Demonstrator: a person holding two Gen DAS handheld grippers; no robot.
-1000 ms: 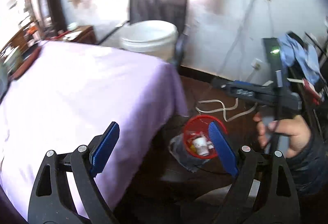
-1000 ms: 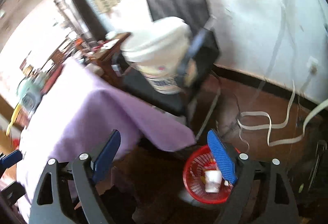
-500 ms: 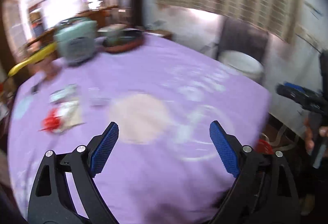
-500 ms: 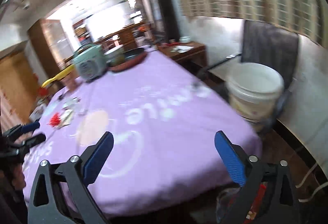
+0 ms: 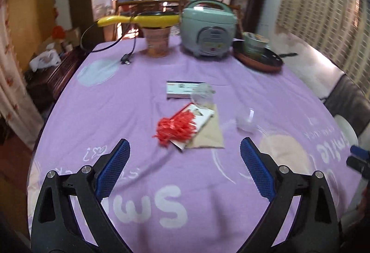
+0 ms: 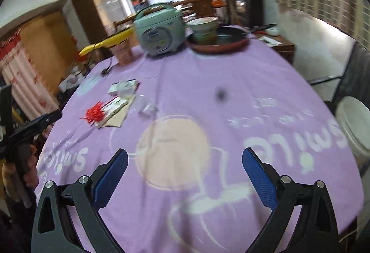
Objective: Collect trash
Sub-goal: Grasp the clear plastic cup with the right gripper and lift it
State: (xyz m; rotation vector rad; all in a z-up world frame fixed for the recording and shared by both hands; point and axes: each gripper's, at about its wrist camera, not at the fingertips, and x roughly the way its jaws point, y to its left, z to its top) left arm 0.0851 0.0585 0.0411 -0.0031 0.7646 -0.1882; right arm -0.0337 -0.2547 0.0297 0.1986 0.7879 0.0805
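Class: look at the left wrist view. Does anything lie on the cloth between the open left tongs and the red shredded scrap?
Nothing visible does. The left tongs are open and empty, and only bare purple tablecloth lies between them and the red shredded scrap. The scrap itself rests on a white card and a brown paper.

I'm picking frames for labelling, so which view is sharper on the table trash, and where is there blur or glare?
Left wrist: red shredded bundle fairly sharp, clear plastic cup slightly smeared, doorway light blown out. Right wrist: motion blur throughout, bundle small and soft, rice cooker smeared. Both bend at the edges.
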